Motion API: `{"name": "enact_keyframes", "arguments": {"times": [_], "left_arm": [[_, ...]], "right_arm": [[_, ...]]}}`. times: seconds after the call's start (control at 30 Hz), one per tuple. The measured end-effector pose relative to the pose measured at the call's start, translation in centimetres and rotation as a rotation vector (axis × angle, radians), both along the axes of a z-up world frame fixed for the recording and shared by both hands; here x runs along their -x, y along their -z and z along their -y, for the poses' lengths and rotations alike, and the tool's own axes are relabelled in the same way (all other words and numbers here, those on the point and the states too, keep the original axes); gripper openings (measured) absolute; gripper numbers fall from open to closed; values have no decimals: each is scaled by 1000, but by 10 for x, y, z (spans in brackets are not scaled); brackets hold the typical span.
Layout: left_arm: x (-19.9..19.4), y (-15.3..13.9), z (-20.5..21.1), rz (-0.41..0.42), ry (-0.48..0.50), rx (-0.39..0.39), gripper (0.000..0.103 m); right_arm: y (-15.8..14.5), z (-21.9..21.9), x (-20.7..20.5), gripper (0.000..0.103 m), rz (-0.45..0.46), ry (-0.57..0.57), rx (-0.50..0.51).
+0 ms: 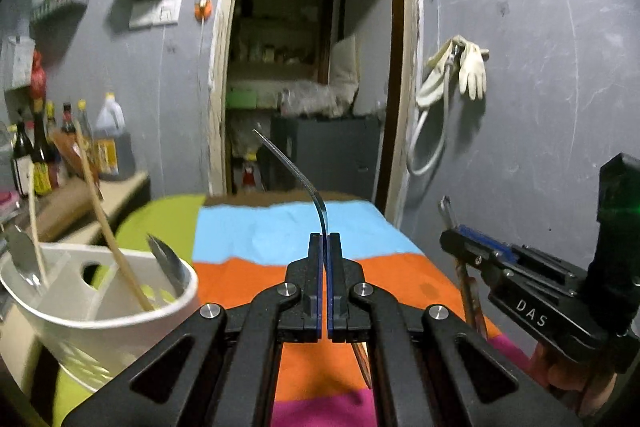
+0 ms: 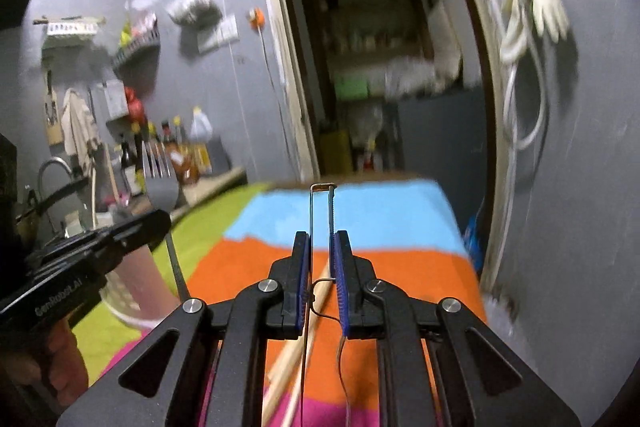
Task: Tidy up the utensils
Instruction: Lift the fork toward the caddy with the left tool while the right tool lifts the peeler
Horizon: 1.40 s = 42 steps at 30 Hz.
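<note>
My left gripper (image 1: 324, 241) is shut on a metal fork (image 1: 304, 183), seen edge-on and curving up from the jaws; the right wrist view shows its tines (image 2: 159, 163) and the left gripper (image 2: 120, 235) holding it above the table's left side. My right gripper (image 2: 321, 243) is shut on a thin metal wire-frame utensil (image 2: 322, 193) that sticks up between the pads; it also shows in the left wrist view (image 1: 480, 251). A white utensil holder (image 1: 100, 303) at the left holds spoons (image 1: 22, 255) and wooden chopsticks (image 1: 108, 227).
The table wears a striped cloth of green, blue, orange (image 1: 256, 279) and magenta. Wooden chopsticks (image 2: 296, 343) lie on it below the right gripper. Sauce bottles (image 1: 40, 155) stand on a counter at the left. A doorway (image 1: 308, 67) and grey wall with hanging gloves (image 1: 468, 67) are behind.
</note>
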<state>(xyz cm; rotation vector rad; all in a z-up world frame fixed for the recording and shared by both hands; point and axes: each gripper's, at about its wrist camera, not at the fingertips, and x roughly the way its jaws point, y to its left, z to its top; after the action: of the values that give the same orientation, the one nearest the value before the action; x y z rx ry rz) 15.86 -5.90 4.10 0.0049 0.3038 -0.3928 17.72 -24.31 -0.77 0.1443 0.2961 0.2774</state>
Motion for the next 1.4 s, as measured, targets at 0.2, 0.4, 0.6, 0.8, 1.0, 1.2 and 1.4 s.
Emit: {"name": "enact_keyframes", "arguments": {"times": [0.2,0.4,0.6,0.8,1.0,1.2,1.4], "left_arm": [[11,-23,-24,90,-37,-7,0],[15,-45,-56,162,-95,-27,0],[19,-59,-103,212,-200,-39,0],[19,-65,-159,224,-309,-1,0],[11,-63,-189,220,-383,-9,0],[-2,-49,-198,180,-412,-31,0],[-14,-32,-196,127,-395,-64,0]], "right_arm": [[-25,-23,8,10,179,19,-29],[-42,-49,10,10,279,-7,-52],[-55,-75,-1,10,298,-79,-103],[-63,-107,-20,10,276,-172,-196],[-68,-133,-30,10,257,-243,-271],[-65,-154,-36,10,243,-304,-286],[-52,-172,-40,10,234,-300,-208]]}}
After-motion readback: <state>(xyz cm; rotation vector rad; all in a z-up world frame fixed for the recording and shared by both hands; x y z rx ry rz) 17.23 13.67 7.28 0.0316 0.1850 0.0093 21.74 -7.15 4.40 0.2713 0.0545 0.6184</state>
